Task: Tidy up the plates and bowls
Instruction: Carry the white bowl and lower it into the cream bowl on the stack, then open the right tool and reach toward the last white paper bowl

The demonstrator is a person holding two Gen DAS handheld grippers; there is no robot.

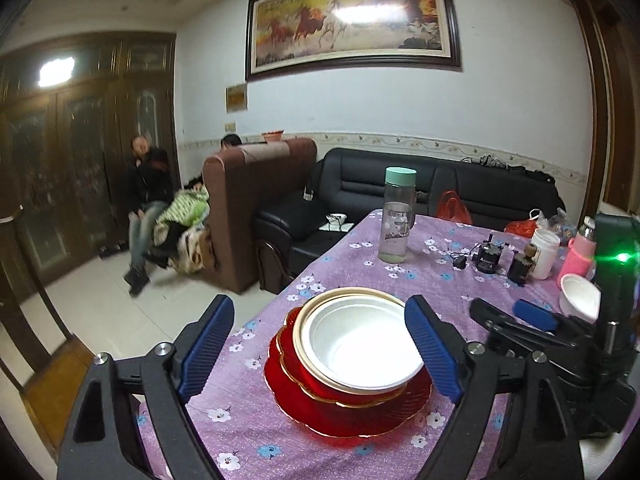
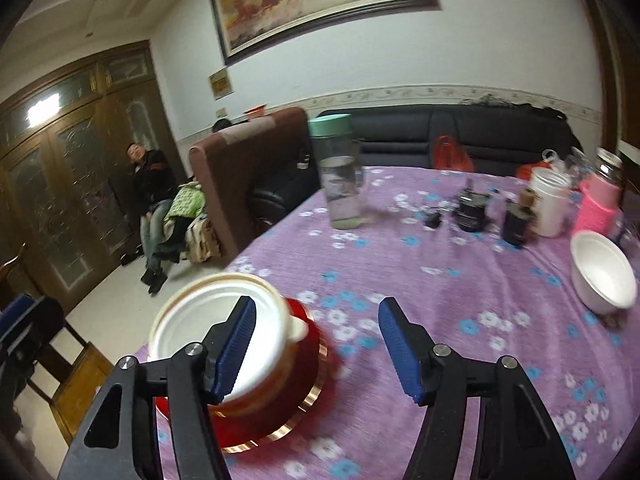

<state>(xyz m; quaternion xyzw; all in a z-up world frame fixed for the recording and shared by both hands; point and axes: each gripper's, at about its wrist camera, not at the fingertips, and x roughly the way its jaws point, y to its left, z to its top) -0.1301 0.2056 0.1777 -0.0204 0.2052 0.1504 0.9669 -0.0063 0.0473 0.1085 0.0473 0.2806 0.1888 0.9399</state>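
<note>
My left gripper point(image 1: 320, 352) has its fingers point(image 1: 208, 348) spread wide and empty; the stack of dishes sits between and just beyond them, touching neither blue pad. That stack consists of a white bowl point(image 1: 360, 348) nested in a cream-rimmed bowl point(image 1: 304, 320), resting on red plates point(image 1: 344, 412) with gilt scalloped edges, all near the front edge of the worktop point(image 1: 440, 276), which is covered in a purple floral cloth. My right gripper point(image 2: 316, 352) likewise stands with fingers point(image 2: 400, 356) apart and nothing held; in the right wrist view the stack lies to the left, partly behind the left pad, with only cloth between the two pads. A second white bowl point(image 2: 602, 280) stands alone at the right, well apart from the stack and from my right fingers. Further back on the worktop stand a clear bottle with a green cap point(image 1: 396, 216), small dark devices point(image 1: 486, 258), a white jar point(image 1: 544, 254) and a pink-sleeved bottle point(image 1: 578, 254). Beyond the worktop are a black sofa point(image 1: 400, 188), a brown armchair point(image 1: 248, 208), a seated person point(image 1: 146, 208) and a framed horse painting point(image 1: 352, 20) on the wall.
</note>
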